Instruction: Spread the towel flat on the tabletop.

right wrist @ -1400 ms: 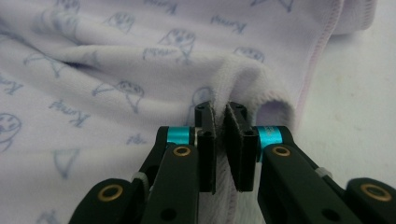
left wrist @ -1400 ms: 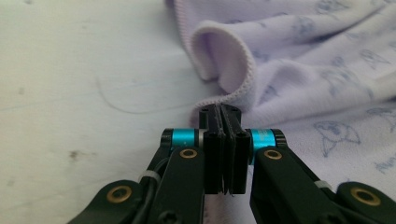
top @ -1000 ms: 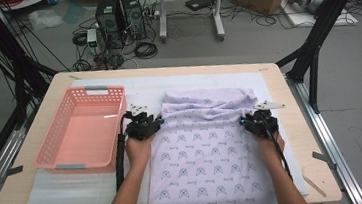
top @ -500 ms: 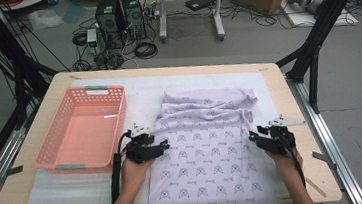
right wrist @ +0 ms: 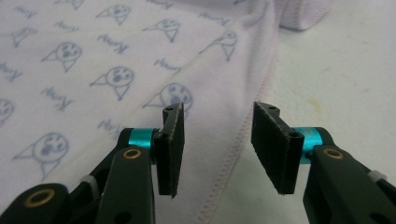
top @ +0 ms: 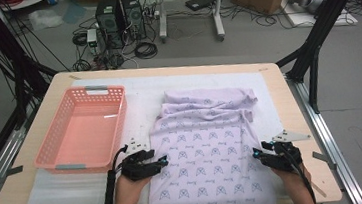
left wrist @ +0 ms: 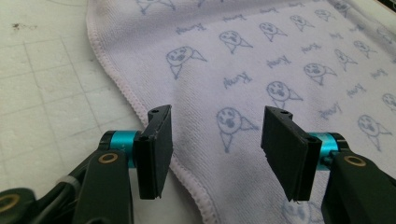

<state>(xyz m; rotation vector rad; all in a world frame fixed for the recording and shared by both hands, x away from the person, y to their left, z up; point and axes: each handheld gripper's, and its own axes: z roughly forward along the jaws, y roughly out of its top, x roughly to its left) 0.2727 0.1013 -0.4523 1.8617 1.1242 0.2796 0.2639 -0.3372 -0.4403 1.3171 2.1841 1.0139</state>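
High view shows the towel (top: 206, 155) running lengthwise from 12 to 6 o'clock between my left gripper (top: 162, 160) and right gripper (top: 258, 153), each straddling a side hem, jaws just opened, gripping nothing.

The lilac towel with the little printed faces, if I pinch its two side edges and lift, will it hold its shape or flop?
The towel will probably flop: its far end already lies in soft bunched folds. It looks light and thin, lying flat on the white mat. The stitched hem beside the left tongs and right tongs should give some grip.
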